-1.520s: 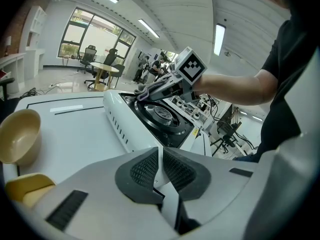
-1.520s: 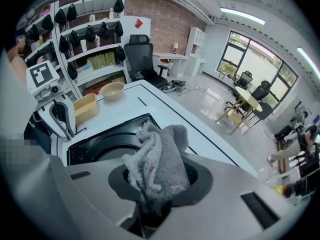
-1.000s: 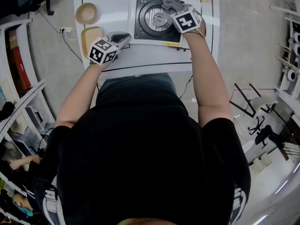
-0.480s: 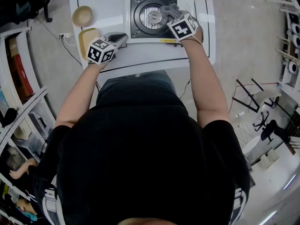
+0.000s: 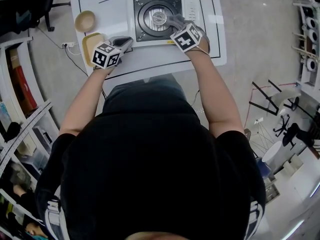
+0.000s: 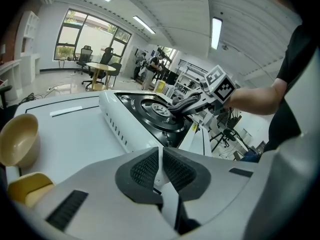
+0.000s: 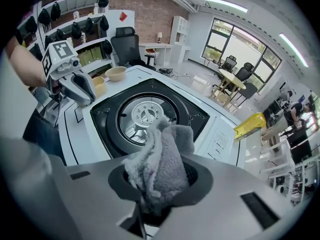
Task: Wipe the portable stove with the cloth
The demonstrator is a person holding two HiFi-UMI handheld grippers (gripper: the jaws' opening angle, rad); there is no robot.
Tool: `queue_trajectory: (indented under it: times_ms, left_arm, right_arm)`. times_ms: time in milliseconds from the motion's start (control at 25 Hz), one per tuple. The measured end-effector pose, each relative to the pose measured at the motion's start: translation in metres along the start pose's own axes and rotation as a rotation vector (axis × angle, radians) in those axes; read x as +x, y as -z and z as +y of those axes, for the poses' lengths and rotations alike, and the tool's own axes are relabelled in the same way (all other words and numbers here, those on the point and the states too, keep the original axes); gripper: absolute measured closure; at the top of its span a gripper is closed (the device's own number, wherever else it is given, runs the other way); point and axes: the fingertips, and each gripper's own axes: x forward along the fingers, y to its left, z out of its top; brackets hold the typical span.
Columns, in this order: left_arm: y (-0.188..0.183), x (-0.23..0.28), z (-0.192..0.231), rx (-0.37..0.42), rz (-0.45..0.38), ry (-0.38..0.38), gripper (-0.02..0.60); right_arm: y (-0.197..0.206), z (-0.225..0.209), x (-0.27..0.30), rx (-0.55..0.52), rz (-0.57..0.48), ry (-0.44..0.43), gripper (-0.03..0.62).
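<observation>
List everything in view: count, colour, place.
table: one, white with black lines, under everything
stove: one, white body, black top, silver burner, table centre
cloth: one, grey, at the stove top, right of the burner
bowl: one, tan, table's far left
tray: one, yellow, left edge, nearer than the bowl
yellow item: one, table's far right edge, kind unclear
left gripper: one, grey, jaws together, empty, by the stove's near left corner
right gripper: one, grey, clamped on the cloth
</observation>
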Motion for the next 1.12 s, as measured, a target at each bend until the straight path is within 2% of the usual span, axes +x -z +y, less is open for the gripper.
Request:
queue_trajectory:
  times_ms: [520, 640, 880, 1120]
  left_arm:
    - [0.0, -0.005, -0.012, 0.017, 0.019, -0.01, 0.54]
    - [0.002, -0.005, -0.011, -0.003, 0.023, -0.016, 0.54]
    - [0.002, -0.009, -0.014, 0.0, 0.055, -0.028, 0.538]
    - [-0.009, -0.029, -0.012, -0.007, 0.019, -0.035, 0.538]
  right_arm:
    - [0.01, 0.032, -0.015, -0.047, 0.013, -0.026, 0.485]
    - [0.01, 0.032, -0.016, -0.036, -0.002, -0.027, 0.485]
    - [0.008, 0.033, -0.032, 0.045, -0.064, -0.05, 0.485]
    - [0.001, 0.026, -0.063, 0.218, -0.182, -0.076, 0.484]
